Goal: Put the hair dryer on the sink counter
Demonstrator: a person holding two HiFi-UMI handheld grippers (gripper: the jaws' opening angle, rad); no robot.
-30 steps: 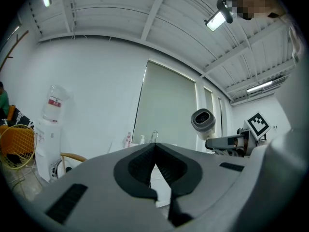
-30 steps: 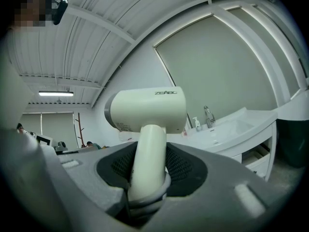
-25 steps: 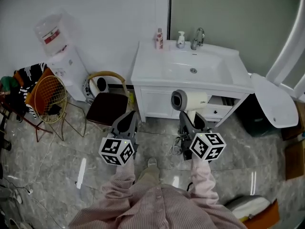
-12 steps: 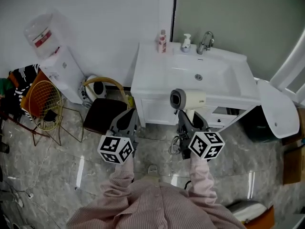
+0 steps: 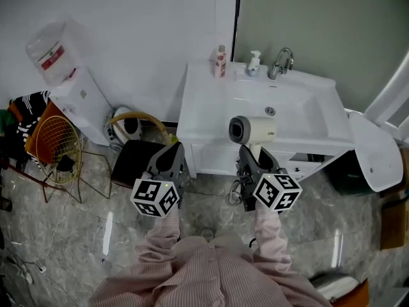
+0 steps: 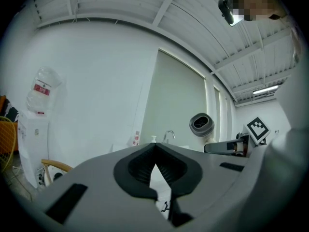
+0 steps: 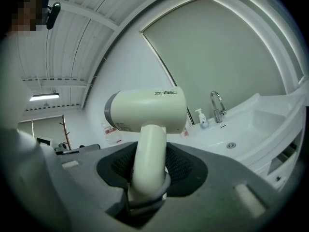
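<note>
Two grippers show in the head view. The right gripper point(image 5: 254, 158) is clamped on the handle of the hair dryer point(image 5: 252, 130), whose cream barrel lies level and appears over the front edge of the sink counter point(image 5: 192, 110). The left gripper point(image 5: 170, 158) hangs off the counter's front left corner, above a dark chair point(image 5: 137, 157). The step in hand looks like the carry to the counter, near its end, with the dryer not yet set down. Open room is the flat strip along the counter's left edge. The back edge carries a pink bottle point(image 5: 221, 61), a soap dispenser point(image 5: 254, 59) and the faucet point(image 5: 281, 62), and the basin point(image 5: 281, 104) fills the middle. In the left gripper view, that gripper's jaws meet at their tips with nothing between them, and the dryer shows off to the right. In the right gripper view, both pads press the dryer's handle, a loop of cord point(image 7: 145, 197) sits at the handle's base, and the basin lies ahead to the right. The next move probably calls for bringing the dryer past the front rim, lowering it onto a flat part and not into the basin, and only then parting the jaws. The hanging cord may catch on the front edge.
</note>
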